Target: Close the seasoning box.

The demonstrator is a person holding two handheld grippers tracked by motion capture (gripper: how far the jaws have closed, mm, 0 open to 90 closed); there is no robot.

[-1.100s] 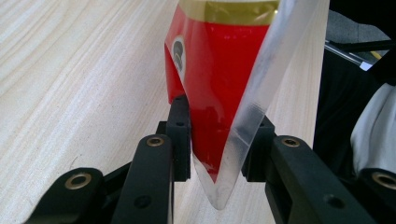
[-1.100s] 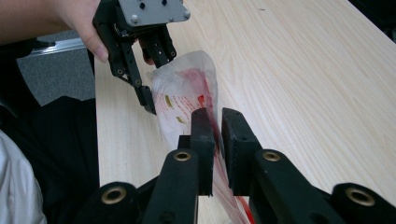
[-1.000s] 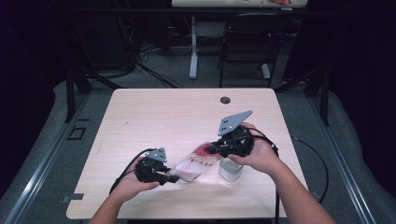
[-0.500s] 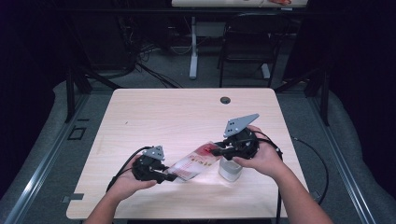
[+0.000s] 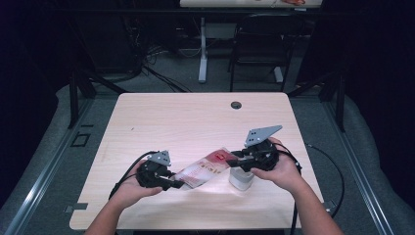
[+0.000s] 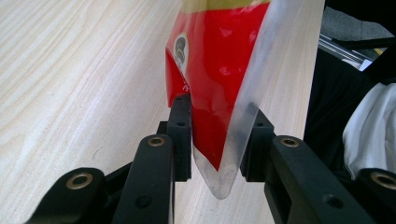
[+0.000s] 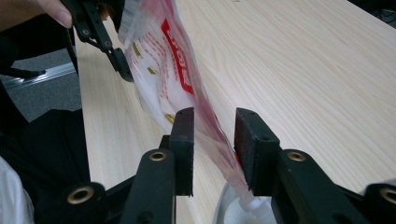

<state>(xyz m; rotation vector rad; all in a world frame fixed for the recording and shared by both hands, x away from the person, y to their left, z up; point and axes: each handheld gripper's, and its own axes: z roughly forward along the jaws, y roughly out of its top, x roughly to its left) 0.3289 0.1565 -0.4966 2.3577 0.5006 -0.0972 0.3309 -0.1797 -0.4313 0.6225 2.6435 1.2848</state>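
Left gripper (image 5: 177, 184) clamped one red pouch (image 5: 205, 169) at lower centre; right gripper (image 5: 234, 155), jaws just opening, straddled it above one white cup (image 5: 241, 179); we counted two grippers.

White cup (image 5: 241, 179) mostly hidden under the right tongs (image 5: 234, 157), pouch (image 6: 219, 70) top cut off above the left tongs (image 6: 215, 140), pouch print too blurry to read

A pale wood-grain counter (image 5: 195, 122) with a round cable hole (image 5: 236, 105) stands on grey floor (image 5: 186, 78). Behind it sit a black chair (image 5: 257, 41) and a white table leg (image 5: 202, 51), with dark surroundings.
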